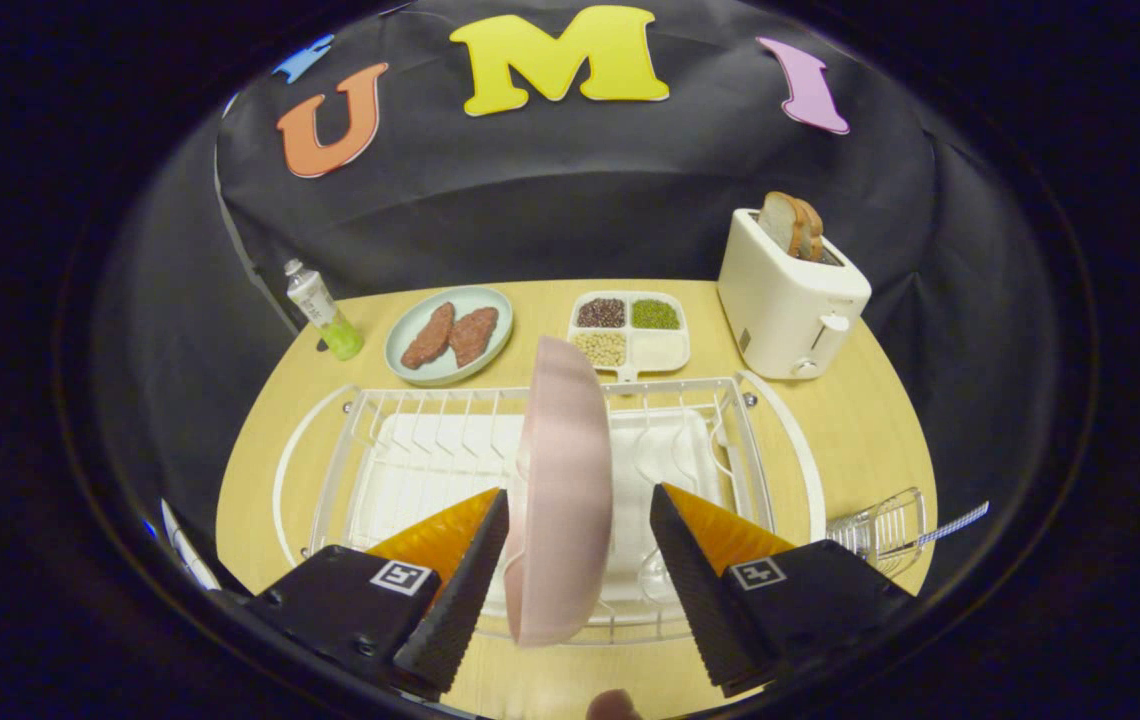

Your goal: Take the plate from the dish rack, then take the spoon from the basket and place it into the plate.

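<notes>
Left to right on the surface (860, 420): a small bottle (322, 309) near the wall, then a green plate (449, 335) with two meat patties, then a divided tray (630, 334) of beans and grains — all behind the dish rack (540, 470). The pink plate (562, 490) stands on edge in the rack, thin side toward the gripper (580, 545), probably so the fingers can straddle its rim. Fingers are spread, one either side of the plate; the left one looks right against it, the right one has a clear gap, so not clamped yet. Judging by that, this is the closing-in step before the lift. Further right — a toaster (790, 295) with bread slices up, then a wire basket (882, 530) lying beside the rack with a checked handle (955, 522) poking out, likely the spoon; its bowl is hard to make out. The plate's bottom edge is cut off behind the fingers.
</notes>
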### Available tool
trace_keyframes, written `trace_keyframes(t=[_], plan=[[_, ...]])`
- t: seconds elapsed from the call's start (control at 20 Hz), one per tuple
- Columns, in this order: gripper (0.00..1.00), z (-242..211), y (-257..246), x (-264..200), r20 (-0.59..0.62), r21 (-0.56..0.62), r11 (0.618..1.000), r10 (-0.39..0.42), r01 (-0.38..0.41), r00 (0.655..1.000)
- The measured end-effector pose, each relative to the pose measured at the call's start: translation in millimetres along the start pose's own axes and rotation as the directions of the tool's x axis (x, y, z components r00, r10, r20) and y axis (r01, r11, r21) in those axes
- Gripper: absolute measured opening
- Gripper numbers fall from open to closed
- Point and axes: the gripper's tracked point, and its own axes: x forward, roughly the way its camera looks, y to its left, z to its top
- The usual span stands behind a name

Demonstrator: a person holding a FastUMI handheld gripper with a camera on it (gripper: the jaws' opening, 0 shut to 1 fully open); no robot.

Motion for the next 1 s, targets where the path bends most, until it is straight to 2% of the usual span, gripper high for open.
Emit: trace_keyframes(t=[0.25,0.5,0.8,1.0], plan=[[0.76,-7,4,5,-0.044,0.025,0.998,-0.052,0.053,0.998],[0.41,-11,13,11,-0.077,0.043,0.993,-0.102,0.106,0.992],[0.34,1,-3,-6,-0.045,0.081,0.976,-0.199,0.202,0.979],[0.33,1,-1,-13,-0.059,0.051,0.964,-0.259,0.262,0.964]])
